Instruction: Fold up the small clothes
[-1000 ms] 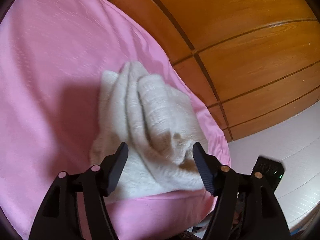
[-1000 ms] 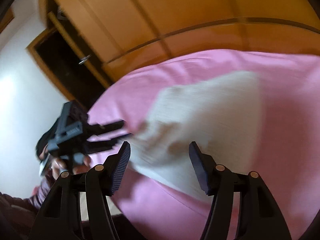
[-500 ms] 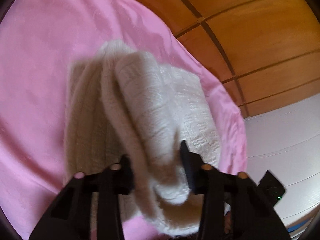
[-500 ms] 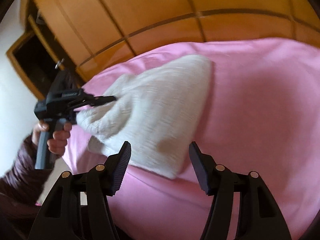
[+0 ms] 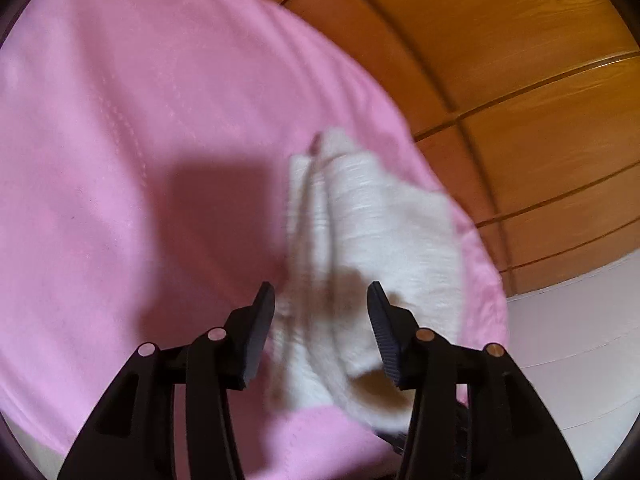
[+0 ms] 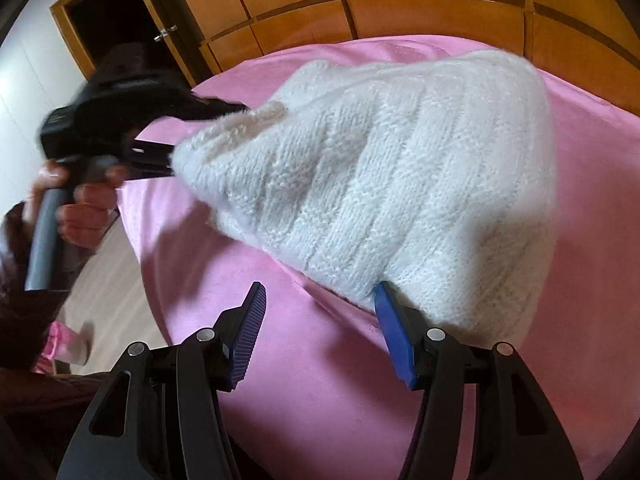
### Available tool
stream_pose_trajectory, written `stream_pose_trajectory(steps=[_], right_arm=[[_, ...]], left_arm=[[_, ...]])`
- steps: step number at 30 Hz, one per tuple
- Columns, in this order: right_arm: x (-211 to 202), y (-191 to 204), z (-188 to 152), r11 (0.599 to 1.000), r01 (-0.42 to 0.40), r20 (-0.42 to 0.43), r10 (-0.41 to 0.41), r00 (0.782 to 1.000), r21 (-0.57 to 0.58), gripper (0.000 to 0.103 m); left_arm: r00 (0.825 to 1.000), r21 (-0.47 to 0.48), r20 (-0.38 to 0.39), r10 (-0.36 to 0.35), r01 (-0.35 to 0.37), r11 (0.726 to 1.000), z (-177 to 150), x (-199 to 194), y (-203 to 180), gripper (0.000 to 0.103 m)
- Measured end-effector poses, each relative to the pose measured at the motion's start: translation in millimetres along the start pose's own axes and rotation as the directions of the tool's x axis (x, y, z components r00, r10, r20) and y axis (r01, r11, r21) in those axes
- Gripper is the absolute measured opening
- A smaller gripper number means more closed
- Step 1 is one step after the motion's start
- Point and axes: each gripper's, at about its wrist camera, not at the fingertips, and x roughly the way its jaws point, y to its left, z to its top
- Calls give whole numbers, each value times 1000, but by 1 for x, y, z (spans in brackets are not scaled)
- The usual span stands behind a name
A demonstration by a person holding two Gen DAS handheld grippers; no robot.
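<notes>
A white knitted garment [image 6: 392, 168] lies bunched on the pink bed cover [image 6: 320, 380]. In the left wrist view the garment [image 5: 376, 240] is folded into long ridges near the cover's right edge. My left gripper [image 5: 322, 320] is open, its fingers either side of the garment's near end, not closed on it. In the right wrist view the left gripper [image 6: 168, 136] sits at the garment's far left end. My right gripper [image 6: 320, 320] is open over the pink cover, its right finger [image 6: 394, 332] touching the garment's near edge.
A wooden panelled wardrobe [image 6: 400, 4] stands behind the bed, with a dark open door [image 6: 112, 28] at the left. The pink cover's edge [image 5: 480, 280] drops off to a pale floor [image 5: 580, 340] on the right.
My left gripper was shut on the garment half a second ago, lifting it; now it is open and the garment has dropped back onto the cover. The right gripper moved closer to the garment.
</notes>
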Motion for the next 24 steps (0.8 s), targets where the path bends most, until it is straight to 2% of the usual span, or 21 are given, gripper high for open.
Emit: stream_pose_trajectory(steps=[2, 3, 5, 7, 9, 11, 12, 14, 16, 18, 19, 21, 22, 23, 24], right_arm=[[-1, -2, 1, 1000, -6, 1, 6, 1000, 9, 56], [-2, -2, 1, 1000, -7, 4, 7, 1000, 12, 57], [-4, -3, 1, 1000, -4, 9, 4, 1000, 11, 57], [-5, -1, 2, 1000, -7, 10, 6, 1000, 15, 57], [-12, -4, 1, 999, -25, 7, 25, 1000, 25, 57], [-24, -9, -2, 999, -26, 21, 25, 999, 33, 57], [-28, -11, -2, 999, -26, 32, 25, 999, 39, 57], [-45, -22, 4, 997, -32, 74, 26, 997, 70, 57], [-55, -31, 11, 995, -28, 115, 17, 993, 93, 57], [-62, -42, 23, 992, -37, 156, 17, 988, 123, 57], [-59, -43, 28, 991, -36, 154, 16, 988, 128, 57], [-41, -44, 27, 991, -25, 100, 12, 995, 132, 57], [-26, -42, 26, 991, -13, 52, 6, 999, 132, 57], [-7, -41, 20, 993, 20, -6, -20, 1000, 118, 57], [1, -38, 17, 995, 47, -25, -45, 999, 90, 57]], left_arm=[[993, 0, -27, -117, 117, 993, -3, -6, -11, 57], [990, 13, -40, -138, 139, 990, -5, -6, -21, 60], [984, 50, -96, -152, 157, 986, -11, 4, -39, 68], [984, 90, -131, -118, 131, 987, -18, 16, -52, 69], [992, 161, -129, -2, 23, 987, -26, 32, -63, 60], [986, 201, -135, 102, -73, 977, -29, 43, -65, 15], [983, 221, -118, 140, -112, 969, -31, 44, -65, 15], [989, 232, -61, 137, -120, 965, -26, 41, -66, 10], [991, 273, 33, 131, -135, 952, -23, 25, -73, 8], [988, 308, 105, 117, -144, 940, -22, 10, -79, 8], [982, 340, 133, 133, -171, 925, -23, 6, -84, 8], [969, 373, 148, 200, -242, 896, -27, 6, -82, 8], [963, 373, 120, 243, -270, 887, -30, 15, -74, 8], [957, 361, 90, 277, -291, 886, -34, 25, -61, 8], [956, 347, 70, 285, -291, 891, -37, 30, -53, 8]])
